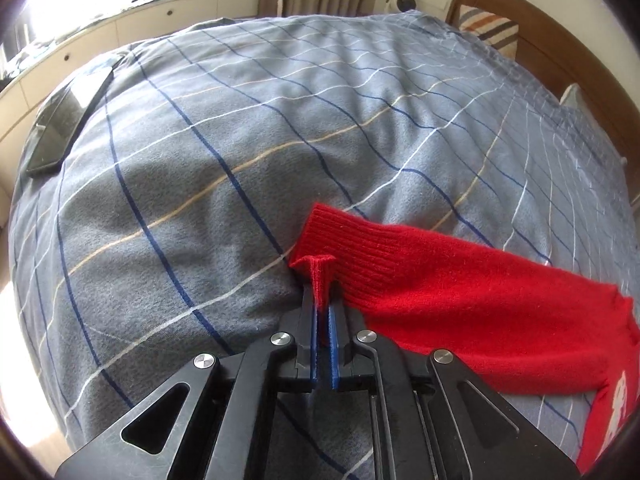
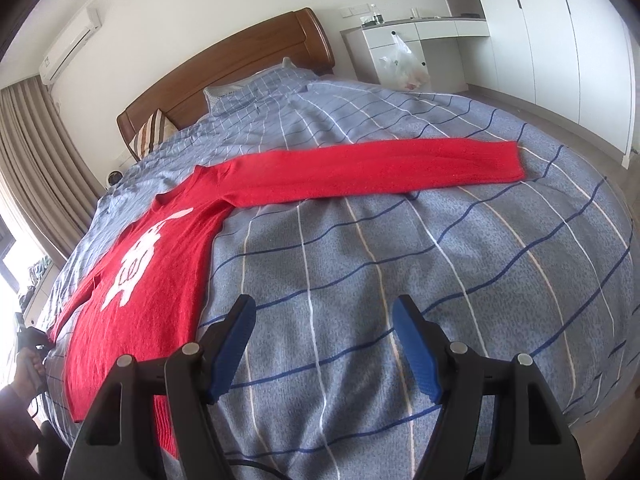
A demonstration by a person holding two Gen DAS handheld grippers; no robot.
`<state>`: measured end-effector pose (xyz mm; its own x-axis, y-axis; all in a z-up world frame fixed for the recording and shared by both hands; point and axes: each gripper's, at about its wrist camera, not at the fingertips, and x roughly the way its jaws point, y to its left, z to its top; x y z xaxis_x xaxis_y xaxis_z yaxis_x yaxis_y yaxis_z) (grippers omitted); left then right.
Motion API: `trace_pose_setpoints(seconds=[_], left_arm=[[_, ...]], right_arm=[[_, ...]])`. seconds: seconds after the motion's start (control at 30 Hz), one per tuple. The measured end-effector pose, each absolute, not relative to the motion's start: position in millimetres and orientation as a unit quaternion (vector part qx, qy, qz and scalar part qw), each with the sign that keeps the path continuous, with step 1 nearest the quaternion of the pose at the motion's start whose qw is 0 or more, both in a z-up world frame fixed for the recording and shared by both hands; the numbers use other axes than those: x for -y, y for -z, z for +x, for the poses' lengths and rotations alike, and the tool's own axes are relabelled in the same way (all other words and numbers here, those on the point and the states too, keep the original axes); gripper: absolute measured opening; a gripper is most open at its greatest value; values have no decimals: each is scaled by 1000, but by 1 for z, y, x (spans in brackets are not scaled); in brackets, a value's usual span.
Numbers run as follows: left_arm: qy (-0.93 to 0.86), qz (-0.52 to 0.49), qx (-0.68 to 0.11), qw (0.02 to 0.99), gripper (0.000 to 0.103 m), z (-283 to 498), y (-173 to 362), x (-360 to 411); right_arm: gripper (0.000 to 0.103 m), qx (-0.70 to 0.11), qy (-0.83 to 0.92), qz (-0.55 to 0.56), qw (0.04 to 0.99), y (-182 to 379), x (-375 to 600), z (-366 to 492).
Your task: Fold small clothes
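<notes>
A red knit sweater (image 2: 160,280) with a white figure on its front lies flat on the grey-blue checked bedcover (image 2: 400,260). One sleeve (image 2: 380,168) stretches straight out to the right. In the left wrist view the other sleeve (image 1: 440,292) runs to the right, and my left gripper (image 1: 322,292) is shut on a pinch of its ribbed cuff (image 1: 332,236). My right gripper (image 2: 324,312) stands open above bare bedcover, to the right of the sweater's hem, with nothing between its blue pads (image 2: 234,344). A hand (image 2: 28,372) shows at the far left edge of the right wrist view.
A dark phone (image 1: 68,120) lies on the bed's left part. A striped pillow (image 1: 492,28) leans on the wooden headboard (image 2: 224,64). A plastic bag (image 2: 404,64) hangs on a white cabinet beyond the bed. A window bench (image 1: 160,20) runs along the far side.
</notes>
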<state>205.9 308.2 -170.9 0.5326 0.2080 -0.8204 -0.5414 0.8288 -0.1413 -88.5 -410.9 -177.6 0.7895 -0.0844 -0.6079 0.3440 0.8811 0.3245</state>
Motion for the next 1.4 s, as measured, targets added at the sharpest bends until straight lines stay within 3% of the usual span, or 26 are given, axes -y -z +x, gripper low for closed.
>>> trace_pose_setpoints(seconds=[0.07, 0.13, 0.17, 0.2, 0.27, 0.43, 0.63, 0.87, 1.23, 1.4], left_arm=[[-215, -183, -427, 859, 12, 202, 166, -305], [-217, -181, -421, 862, 38, 191, 157, -302], [-220, -178, -417, 864, 63, 184, 151, -298], [-223, -174, -407, 869, 79, 175, 143, -294], [-212, -170, -376, 886, 86, 154, 127, -279], [-86, -144, -387, 907, 93, 117, 114, -212], [-25, -56, -415, 908, 96, 106, 146, -143], [-36, -32, -402, 914, 103, 102, 175, -136], [-39, -14, -395, 918, 103, 94, 179, -128], [-62, 1, -391, 918, 103, 91, 180, -121]], right_arm=[[70, -301, 117, 214, 922, 177, 411, -89], [71, -296, 119, 214, 923, 175, 410, -91], [73, -292, 121, 214, 924, 174, 410, -92], [74, -289, 124, 214, 925, 173, 410, -94], [81, -281, 132, 213, 926, 171, 410, -96], [83, -290, 143, 201, 925, 172, 407, -89], [83, -296, 137, 132, 936, 170, 385, -63], [83, -330, 152, 106, 925, 194, 383, -39], [102, -351, 151, 99, 919, 216, 381, -33], [103, -351, 156, 87, 919, 218, 378, -34]])
